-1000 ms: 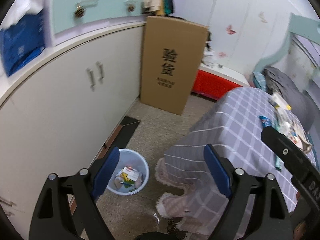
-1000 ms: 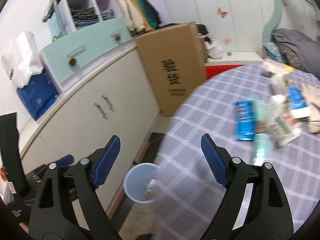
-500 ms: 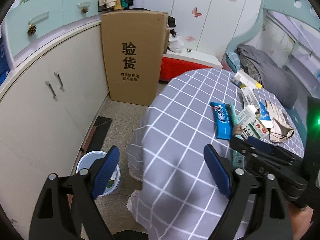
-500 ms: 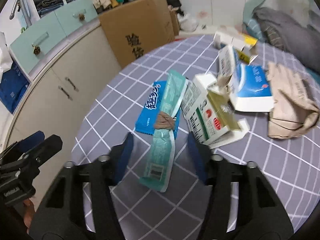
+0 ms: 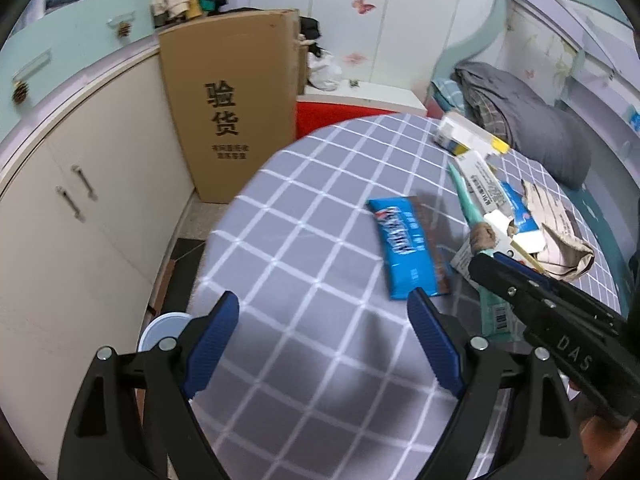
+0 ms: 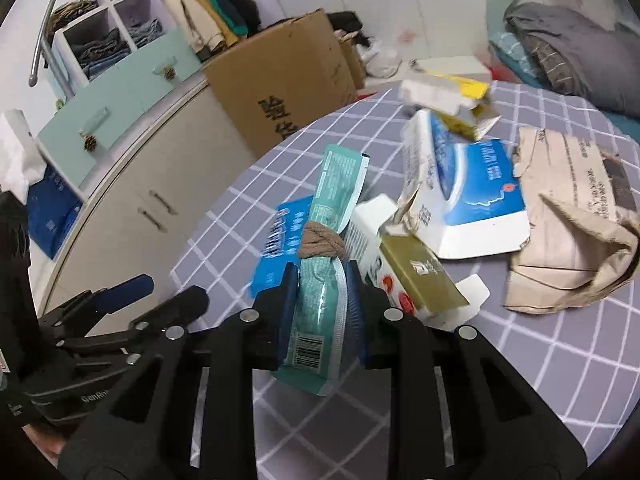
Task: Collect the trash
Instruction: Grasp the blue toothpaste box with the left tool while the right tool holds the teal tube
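While my right gripper has just been closing on the teal packet, which lies on the table across the blue wrapper, my left gripper stays open and empty. Because this hold sits near one end, I think the packet can slide out or pull the neighbouring boxes along.

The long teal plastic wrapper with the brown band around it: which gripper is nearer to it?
Right. The right gripper has just been closing, its jaws now on the near end of the long teal plastic wrapper. The left gripper hangs open over bare checked tablecloth, short of it.
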`<state>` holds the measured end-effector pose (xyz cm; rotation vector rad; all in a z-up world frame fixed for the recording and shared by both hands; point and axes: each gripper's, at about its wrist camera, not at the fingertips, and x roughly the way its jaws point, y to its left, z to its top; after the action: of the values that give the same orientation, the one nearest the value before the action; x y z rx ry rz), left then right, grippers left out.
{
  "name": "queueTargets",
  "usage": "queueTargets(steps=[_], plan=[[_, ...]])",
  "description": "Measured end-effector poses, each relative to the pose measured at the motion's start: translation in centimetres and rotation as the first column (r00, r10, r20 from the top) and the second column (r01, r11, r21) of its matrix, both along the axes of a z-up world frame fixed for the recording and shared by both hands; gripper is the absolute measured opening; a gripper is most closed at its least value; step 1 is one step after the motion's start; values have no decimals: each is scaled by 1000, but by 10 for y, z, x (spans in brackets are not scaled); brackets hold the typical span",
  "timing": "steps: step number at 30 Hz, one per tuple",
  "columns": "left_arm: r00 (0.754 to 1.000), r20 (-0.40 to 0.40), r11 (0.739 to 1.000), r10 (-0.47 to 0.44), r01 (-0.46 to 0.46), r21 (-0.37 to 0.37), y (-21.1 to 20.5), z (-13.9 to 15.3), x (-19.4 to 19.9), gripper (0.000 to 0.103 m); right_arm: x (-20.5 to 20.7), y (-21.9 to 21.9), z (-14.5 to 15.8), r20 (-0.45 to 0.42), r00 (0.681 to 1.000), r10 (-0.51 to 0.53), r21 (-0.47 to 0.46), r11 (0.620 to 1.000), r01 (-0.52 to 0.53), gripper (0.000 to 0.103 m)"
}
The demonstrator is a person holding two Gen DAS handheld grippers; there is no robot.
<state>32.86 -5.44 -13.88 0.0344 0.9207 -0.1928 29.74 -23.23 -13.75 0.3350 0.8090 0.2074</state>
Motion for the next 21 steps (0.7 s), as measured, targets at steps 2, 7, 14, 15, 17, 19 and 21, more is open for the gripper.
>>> queueTargets(steps=[2,7,14,15,17,19,21], plan=[[1000,-1,1000,-16,16,15,-13,-3,6,84,0,-12,-5,5,1000,-25,38,999,25,25],[1000,-4,999,-30,30,28,-33,-8,22,83,2,-36,-9,-8,998,-55,135,989,55,25],[999,-12,997,-40,41,62,-58,-19,38,83,2,-47,-9,-10,996,-83,156,984,84,24],[999,-18,997,-40,41,64,-60,-21,40,83,2,-47,-9,-10,997,-83,154,985,83,24],[999,-35,996,-38,41,80,-61,-27,44,72,1,-46,-10,-11,997,-81,147,986,82,24],[999,-13,994,-46,47,97,-63,-28,42,55,1,-43,-10,-11,997,-78,138,987,78,24],[998,-15,994,-61,62,95,-63,-27,40,47,1,-41,-11,-13,997,-74,133,988,75,24]])
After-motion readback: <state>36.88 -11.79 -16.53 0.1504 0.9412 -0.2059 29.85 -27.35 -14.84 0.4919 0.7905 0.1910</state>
